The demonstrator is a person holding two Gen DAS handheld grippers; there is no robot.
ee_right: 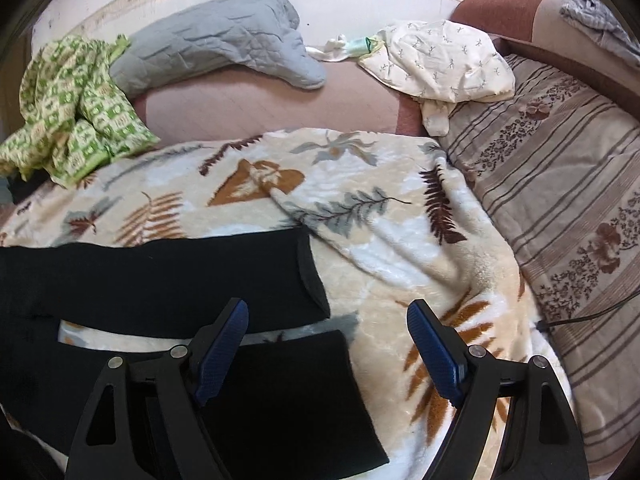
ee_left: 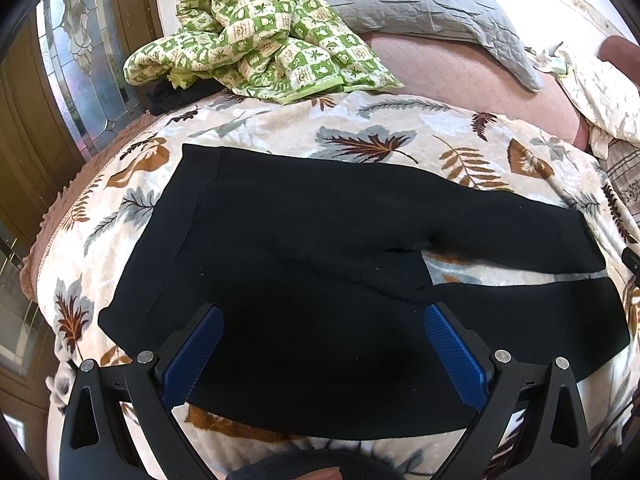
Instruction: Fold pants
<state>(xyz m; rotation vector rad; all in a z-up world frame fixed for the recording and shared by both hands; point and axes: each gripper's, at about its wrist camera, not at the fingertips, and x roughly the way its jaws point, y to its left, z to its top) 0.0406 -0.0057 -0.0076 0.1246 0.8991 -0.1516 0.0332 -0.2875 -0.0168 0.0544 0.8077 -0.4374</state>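
Black pants (ee_left: 304,248) lie spread flat on a leaf-patterned blanket (ee_left: 360,128), waistband at the left, both legs running right with a narrow gap between them. My left gripper (ee_left: 320,320) hovers open over the seat and hip area, nothing between its blue pads. In the right wrist view the two leg ends (ee_right: 200,280) lie side by side on the blanket (ee_right: 400,248). My right gripper (ee_right: 326,316) hangs open above the near leg's hem, its left pad over the black cloth and its right pad over the blanket.
A green checked cloth (ee_left: 248,40) is bunched at the blanket's far left, with a grey quilted pillow (ee_right: 216,40) behind it. A cream printed cloth (ee_right: 436,60) and a striped floral cover (ee_right: 560,184) lie to the right. A glass-panelled door (ee_left: 76,72) stands at left.
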